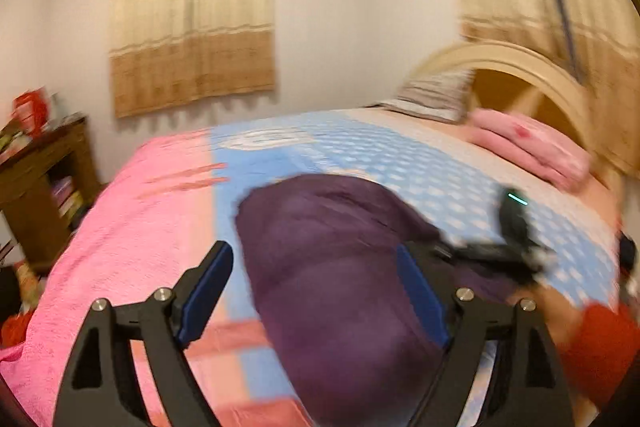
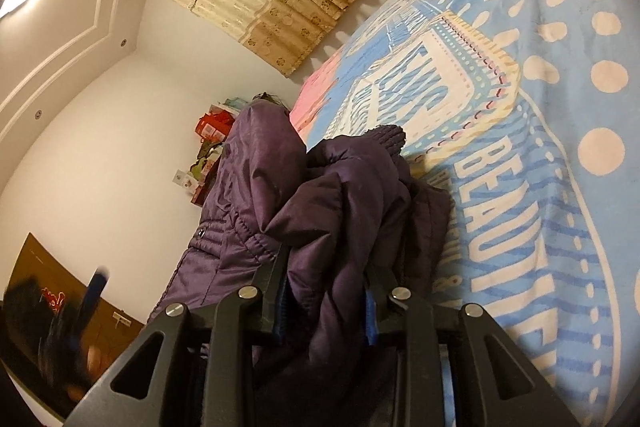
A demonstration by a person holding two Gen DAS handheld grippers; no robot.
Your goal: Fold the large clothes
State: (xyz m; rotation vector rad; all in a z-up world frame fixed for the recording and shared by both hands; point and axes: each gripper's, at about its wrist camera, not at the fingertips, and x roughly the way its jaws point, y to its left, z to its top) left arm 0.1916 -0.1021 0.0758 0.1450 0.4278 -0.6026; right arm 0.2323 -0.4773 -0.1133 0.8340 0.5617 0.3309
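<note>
Purple jacket on the bed, bunched in the right gripper, left gripper empty above it.

The bed [image 1: 168, 227], spread in pink and dotted blue, leaves open room to the left and far side; a pink folded pile [image 1: 532, 151] sits far right by the headboard. The purple jacket [image 1: 340, 267] lies mid-bed, its long axis running from near to far. The right gripper [image 2: 326, 303] has its fingers clamped on a gathered fold of the jacket. The left gripper [image 1: 316, 295] hangs over the near end, fingers wide apart and holding nothing, probably best placed to take a free edge.
</note>
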